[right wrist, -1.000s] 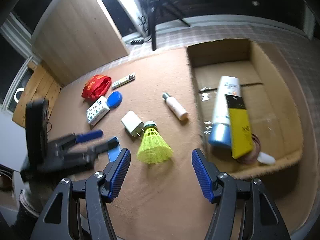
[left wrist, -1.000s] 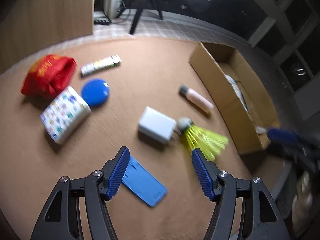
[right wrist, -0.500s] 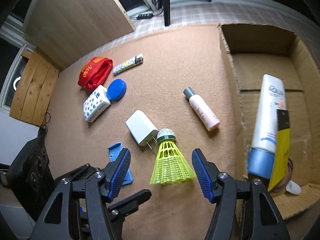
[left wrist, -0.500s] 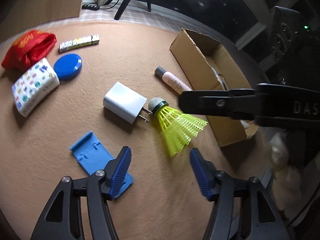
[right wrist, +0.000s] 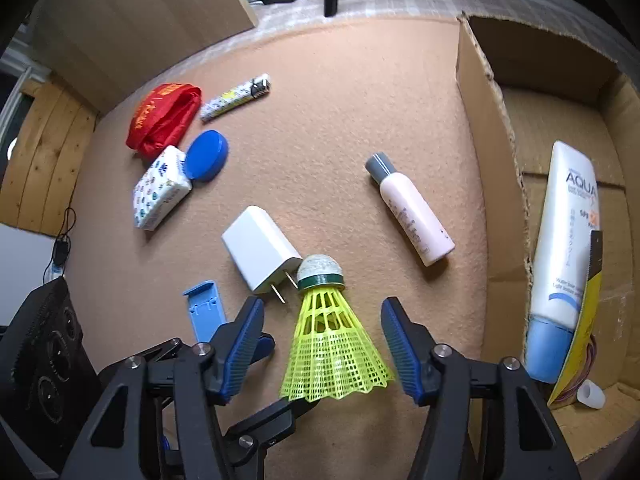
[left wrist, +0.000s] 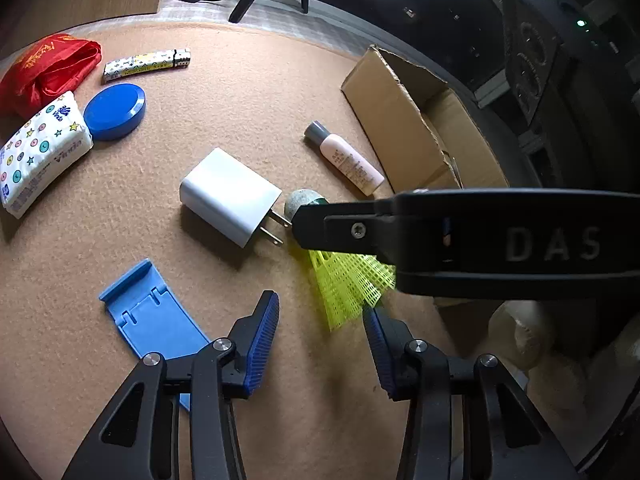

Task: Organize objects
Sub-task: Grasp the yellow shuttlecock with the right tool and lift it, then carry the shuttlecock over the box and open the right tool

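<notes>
Straddling the yellow shuttlecock (right wrist: 332, 344) with right hand-held gripper (right wrist: 322, 344) jaws just narrowing, not yet touching, presumably to box (right wrist: 496, 184) it.

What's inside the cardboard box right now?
The cardboard box holds a white sunscreen tube, a yellow card, a small white cap; whatever lies under them is hidden.

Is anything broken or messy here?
The cardboard box has a ragged, torn top edge. Nothing is spilled. The yellow shuttlecock lies on its side, its cork right against the white charger's prongs.
</notes>
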The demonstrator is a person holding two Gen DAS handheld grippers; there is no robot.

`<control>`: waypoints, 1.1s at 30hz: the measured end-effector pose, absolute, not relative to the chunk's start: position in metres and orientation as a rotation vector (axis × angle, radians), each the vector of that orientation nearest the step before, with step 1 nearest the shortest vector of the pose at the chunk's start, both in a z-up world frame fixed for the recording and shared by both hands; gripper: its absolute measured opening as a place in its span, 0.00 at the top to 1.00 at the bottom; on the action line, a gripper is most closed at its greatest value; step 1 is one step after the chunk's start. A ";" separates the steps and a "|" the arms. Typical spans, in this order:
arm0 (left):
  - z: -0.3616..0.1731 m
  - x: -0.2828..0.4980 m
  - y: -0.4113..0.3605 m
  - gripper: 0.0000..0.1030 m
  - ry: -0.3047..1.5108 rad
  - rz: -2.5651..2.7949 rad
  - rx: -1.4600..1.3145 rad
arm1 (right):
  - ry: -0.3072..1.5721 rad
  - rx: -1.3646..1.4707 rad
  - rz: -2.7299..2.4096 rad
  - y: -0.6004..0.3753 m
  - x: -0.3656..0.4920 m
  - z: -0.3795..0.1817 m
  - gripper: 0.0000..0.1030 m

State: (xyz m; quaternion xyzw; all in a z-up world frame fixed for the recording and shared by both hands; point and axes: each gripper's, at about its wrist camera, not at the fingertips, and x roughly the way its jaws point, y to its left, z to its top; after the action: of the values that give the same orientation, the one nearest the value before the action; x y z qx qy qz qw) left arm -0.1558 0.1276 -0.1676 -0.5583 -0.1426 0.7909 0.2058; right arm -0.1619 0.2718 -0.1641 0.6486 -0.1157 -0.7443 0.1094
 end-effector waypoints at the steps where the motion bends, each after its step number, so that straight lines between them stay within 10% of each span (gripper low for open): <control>1: -0.168 -0.156 0.128 0.57 -0.404 2.204 -1.557 | -0.351 1.922 -2.184 0.273 -0.162 -0.167 0.48; 15: -0.170 -0.159 0.136 0.83 -0.389 2.167 -1.556 | -0.474 1.946 -2.118 0.278 -0.155 -0.180 0.68; 33: -0.102 -0.156 0.185 0.84 -0.257 2.183 -1.397 | -0.531 1.727 -2.325 0.324 -0.126 -0.111 0.68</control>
State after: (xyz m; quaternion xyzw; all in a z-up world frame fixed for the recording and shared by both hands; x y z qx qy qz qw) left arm -0.1558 0.1849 -0.1024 -0.5173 -0.0950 0.8081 0.2652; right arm -0.1261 0.3240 -0.1107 0.5837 -0.1795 -0.7857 0.0983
